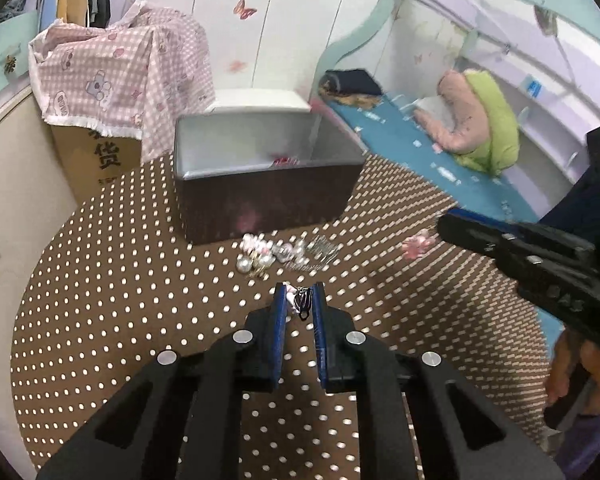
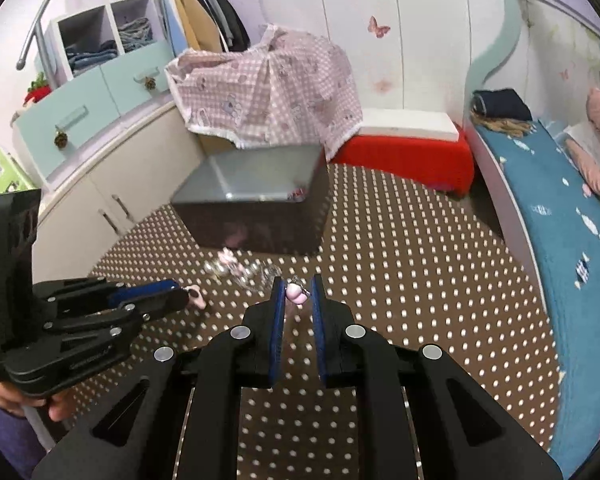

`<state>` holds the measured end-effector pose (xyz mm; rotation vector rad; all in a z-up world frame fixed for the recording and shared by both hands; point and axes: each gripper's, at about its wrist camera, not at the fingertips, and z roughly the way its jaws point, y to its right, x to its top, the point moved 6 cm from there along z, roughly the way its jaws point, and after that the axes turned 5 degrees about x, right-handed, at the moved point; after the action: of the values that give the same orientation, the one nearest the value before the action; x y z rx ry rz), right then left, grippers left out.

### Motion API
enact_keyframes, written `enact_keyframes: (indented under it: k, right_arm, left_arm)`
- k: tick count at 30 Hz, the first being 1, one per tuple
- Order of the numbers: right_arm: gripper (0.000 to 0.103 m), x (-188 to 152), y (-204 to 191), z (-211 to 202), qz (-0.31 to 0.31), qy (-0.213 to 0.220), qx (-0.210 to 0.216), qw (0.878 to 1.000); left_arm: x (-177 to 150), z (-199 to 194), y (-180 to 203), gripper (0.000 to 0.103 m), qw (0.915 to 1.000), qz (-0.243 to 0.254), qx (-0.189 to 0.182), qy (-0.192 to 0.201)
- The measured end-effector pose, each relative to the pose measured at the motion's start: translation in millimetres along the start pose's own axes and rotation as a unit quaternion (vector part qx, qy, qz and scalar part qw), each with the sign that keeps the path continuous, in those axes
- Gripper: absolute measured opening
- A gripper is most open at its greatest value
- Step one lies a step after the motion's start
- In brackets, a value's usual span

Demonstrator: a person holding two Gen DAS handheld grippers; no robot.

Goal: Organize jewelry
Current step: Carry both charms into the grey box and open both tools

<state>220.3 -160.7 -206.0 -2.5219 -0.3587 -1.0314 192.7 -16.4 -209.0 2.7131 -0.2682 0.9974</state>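
Observation:
A dark box with a grey lining stands on the brown dotted table; a small pink-red item lies inside. A pile of jewelry with pearls and silver pieces lies in front of the box. My left gripper is shut on a small black-and-silver jewelry piece. My right gripper is shut on a pink jewelry piece with a silver chain; it also shows in the left wrist view. The box and pile show in the right wrist view too.
A pink checked cloth covers a cardboard carton behind the box. A red stool with a white top stands at the back. A bed with a blue sheet runs along the right. Cabinets stand on the left.

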Motion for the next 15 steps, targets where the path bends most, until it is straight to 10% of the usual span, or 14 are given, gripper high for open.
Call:
enact_keyframes:
  k: [6,15]
  right_arm:
    - [0.014,29.4,-9.9,-4.9,-0.005,0.014,0.007,1.000]
    - [0.014,78.8,-20.2,12.4,-0.003,0.025,0.016,1.000]
  left_arm:
    - [31.0,-26.3,-7.4,0.011,0.9978,-0.024,-0.055,0.028]
    - [89.9,-19.5,-26.7,0.011,0.9982,-0.028,-0.028,0.046]
